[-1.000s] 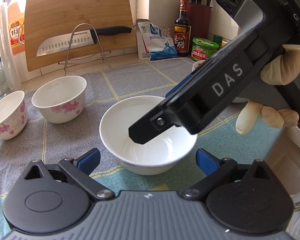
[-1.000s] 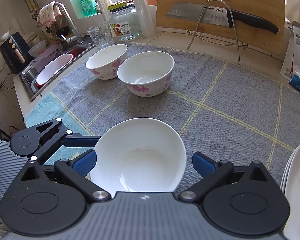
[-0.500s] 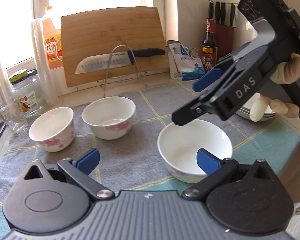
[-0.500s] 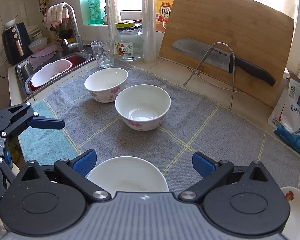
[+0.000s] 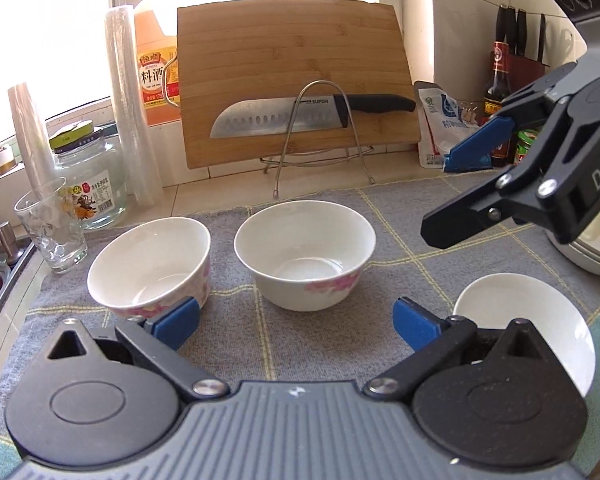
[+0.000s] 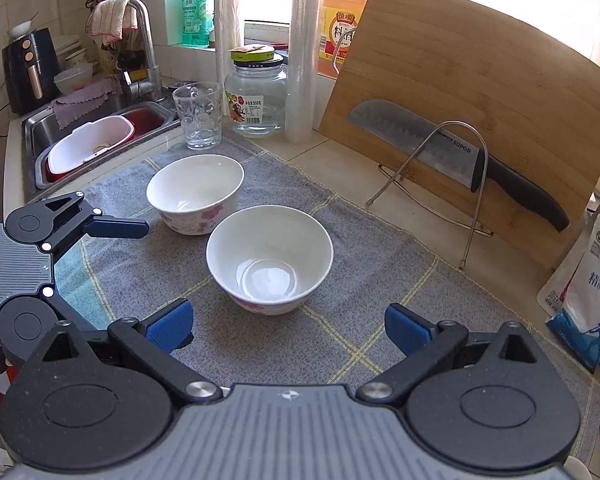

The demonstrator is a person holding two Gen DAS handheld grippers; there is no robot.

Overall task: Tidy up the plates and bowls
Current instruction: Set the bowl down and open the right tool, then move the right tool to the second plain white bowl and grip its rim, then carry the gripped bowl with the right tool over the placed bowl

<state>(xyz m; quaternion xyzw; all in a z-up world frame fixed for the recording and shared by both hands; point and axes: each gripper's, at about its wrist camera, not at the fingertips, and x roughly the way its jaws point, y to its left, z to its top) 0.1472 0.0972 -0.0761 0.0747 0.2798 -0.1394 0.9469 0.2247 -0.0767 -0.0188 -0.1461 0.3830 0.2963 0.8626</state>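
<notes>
Two white bowls with pink flowers stand on the grey towel (image 5: 236, 344): the left one (image 5: 150, 266) (image 6: 195, 193) and the middle one (image 5: 305, 254) (image 6: 269, 263). A plain white bowl (image 5: 528, 320) sits at the right, by my left gripper's right finger. A stack of white plates (image 5: 592, 248) lies at the far right, partly hidden by my right gripper (image 5: 456, 192). My left gripper (image 5: 296, 320) is open and empty, just short of the flowered bowls. My right gripper (image 6: 288, 324) is open and empty, above the towel near the middle bowl.
A bamboo cutting board (image 5: 296, 80) with a knife (image 5: 300, 118) on a wire stand leans at the back. A glass (image 5: 52, 226), a jar (image 5: 86, 176) and plastic rolls stand at the back left. The sink (image 6: 92, 140) lies left. Bottles and a salt bag (image 5: 440, 124) stand at the right.
Both grippers have pulled back and turned left, away from the plain white bowl. That bowl now sits at the right edge of the left wrist view and is out of the right wrist view.
</notes>
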